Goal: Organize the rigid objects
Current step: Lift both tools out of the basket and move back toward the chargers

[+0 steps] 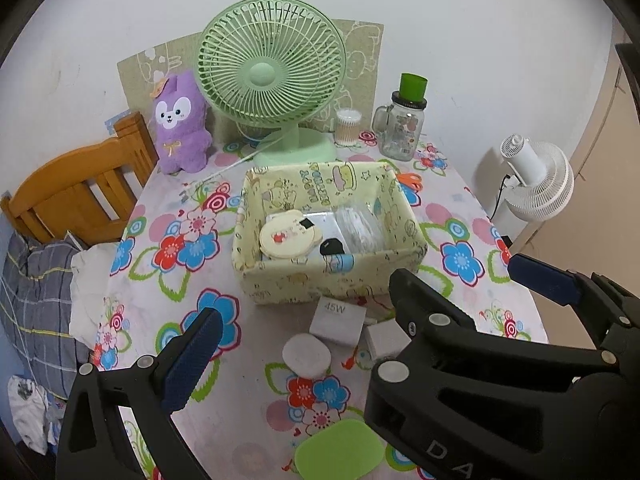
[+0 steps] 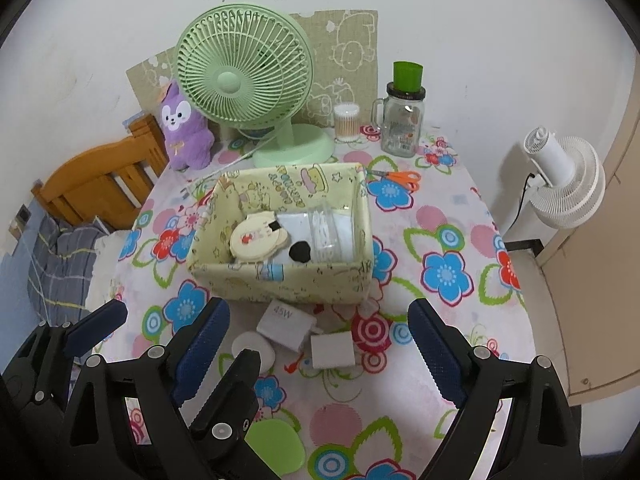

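Lying flat on the flower-printed counter (image 2: 440, 240), just in front of the pale yellow cartoon-print fabric box (image 2: 280, 286): a white square charger block marked 45W (image 2: 286, 326), with a small white plastic cube (image 2: 333, 350) touching its right corner and a white round disc (image 2: 254, 348) just beside its left. Sitting nearer the cameras, apart from those three, a flat green rounded-square pad (image 2: 276, 446). Already resting inside the box: a round cream case (image 2: 254, 240), a clear plastic packet (image 2: 328, 236) and a small black piece (image 2: 300, 252).

Hovering over the charger and cube, the right claw (image 2: 320, 312), standing wide and gripping nothing. Hanging alongside, the left claw (image 1: 316, 320), also spread wide and empty, with its right finger crossing inside the right claw's left finger.

Standing behind the box: a mint green desk fan (image 2: 244, 76), a purple plush animal (image 2: 186, 132), a tub of cotton swabs (image 2: 346, 120), a glass handled jar (image 2: 402, 120) and orange-handled scissors (image 2: 400, 178).
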Demonstrator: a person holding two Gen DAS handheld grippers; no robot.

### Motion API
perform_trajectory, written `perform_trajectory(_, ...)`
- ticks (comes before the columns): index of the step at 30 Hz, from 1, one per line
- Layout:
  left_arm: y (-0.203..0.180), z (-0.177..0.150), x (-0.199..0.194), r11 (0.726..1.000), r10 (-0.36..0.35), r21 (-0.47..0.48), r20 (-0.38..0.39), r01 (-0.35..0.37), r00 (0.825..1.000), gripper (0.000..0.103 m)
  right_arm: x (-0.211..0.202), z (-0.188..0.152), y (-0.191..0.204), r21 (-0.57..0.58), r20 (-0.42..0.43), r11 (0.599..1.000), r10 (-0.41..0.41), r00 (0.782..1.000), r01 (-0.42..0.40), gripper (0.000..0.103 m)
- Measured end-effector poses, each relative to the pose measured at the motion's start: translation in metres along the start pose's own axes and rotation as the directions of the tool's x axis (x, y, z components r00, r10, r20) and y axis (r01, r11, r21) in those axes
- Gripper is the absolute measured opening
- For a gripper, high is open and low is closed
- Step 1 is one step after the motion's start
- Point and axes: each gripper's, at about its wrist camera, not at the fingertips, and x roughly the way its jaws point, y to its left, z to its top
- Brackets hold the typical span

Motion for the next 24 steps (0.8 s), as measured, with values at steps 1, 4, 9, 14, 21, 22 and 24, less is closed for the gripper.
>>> perform_trajectory(1, -0.001, -0.003, 0.0, 1.0, -0.002, 0.001, -0.001, 0.002, 1.0, 0.103, 0.0, -0.002, 0.0, 0.0, 0.0, 1.0, 0.0, 1.0, 0.0, 0.093)
perform_trajectory(4, -0.001, -0.009, 0.0, 1.0, -0.006, 0.002, 0.005, 0.006, 1.0, 0.103, 0.0, -0.005, -0.001, 0.001, 0.002, 1.0, 0.001, 1.0, -0.001, 0.093)
perform_trajectory(9, -0.002, -0.021, 0.002, 1.0, -0.018, 0.002, 0.014, 0.018, 1.0, 0.103, 0.001, -0.023, -0.002, -0.003, 0.013, 1.0, 0.006, 1.0, -0.005, 0.093)
perform_trajectory(14, -0.003, -0.037, 0.009, 1.0, -0.026, 0.002, -0.001, 0.026, 1.0, 0.103, 0.005, -0.039, -0.003, -0.018, 0.019, 1.0, 0.009, 1.0, -0.009, 0.093)
perform_trajectory(21, -0.005, -0.056, 0.024, 1.0, -0.028, -0.003, -0.039, 0.028, 0.999, 0.103, 0.021, -0.057, -0.007, -0.013, -0.02, 1.0, 0.009, 1.0, -0.009, 0.093)
perform_trajectory(22, -0.005, -0.058, 0.026, 1.0, -0.028, -0.004, -0.042, 0.028, 0.999, 0.103, 0.024, -0.06, -0.008, -0.014, -0.025, 1.0, 0.009, 1.0, -0.009, 0.093)
perform_trajectory(24, -0.005, -0.064, 0.03, 1.0, -0.028, -0.007, -0.051, 0.028, 0.998, 0.103, 0.029, -0.065, -0.008, -0.014, -0.033, 1.0, 0.009, 0.999, -0.01, 0.093)
